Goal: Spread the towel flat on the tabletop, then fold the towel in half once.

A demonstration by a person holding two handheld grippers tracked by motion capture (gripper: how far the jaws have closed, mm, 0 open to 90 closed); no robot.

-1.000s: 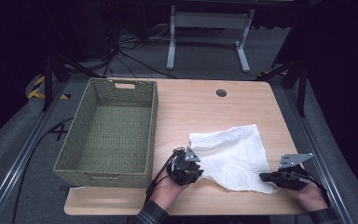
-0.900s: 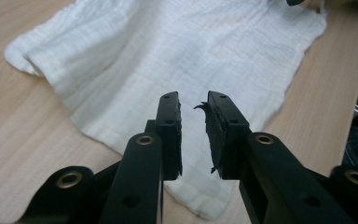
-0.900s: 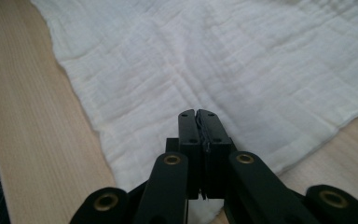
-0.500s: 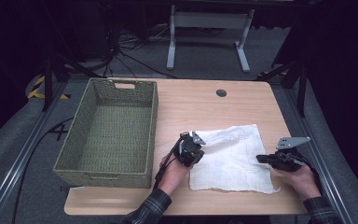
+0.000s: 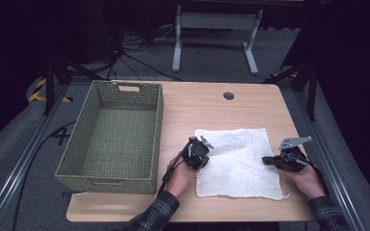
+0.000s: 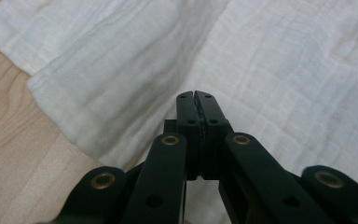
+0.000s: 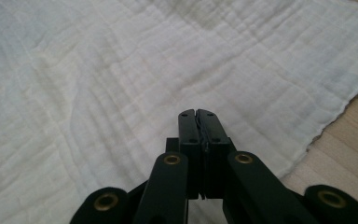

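Cloth [image 5: 238,161] flat on desk [image 5: 250,106], near-right, beside basket [image 5: 113,137].
Left hand-held gripper [image 5: 203,153] at its left edge, right hand-held gripper [image 5: 266,160] at its right edge; both jaws closed, nothing between them.

This looks like a lab or recording studio set up for handling trials, not a home. A plain light-wood table [image 5: 250,108] with a round cable hole [image 5: 229,96] stands on grey carpet, ringed by dark surroundings as if lit only from above. Beyond the far edge, well ahead of the jaws, black cables [image 5: 135,50] snake across the floor around a grey metal stand [image 5: 215,29]. Metal rails [image 5: 17,175] run along the floor on both sides, and a strip of yellow-and-black hazard tape [image 5: 41,89] marks the floor off to the left. Dark tripod-like legs [image 5: 301,77] stand at the right.
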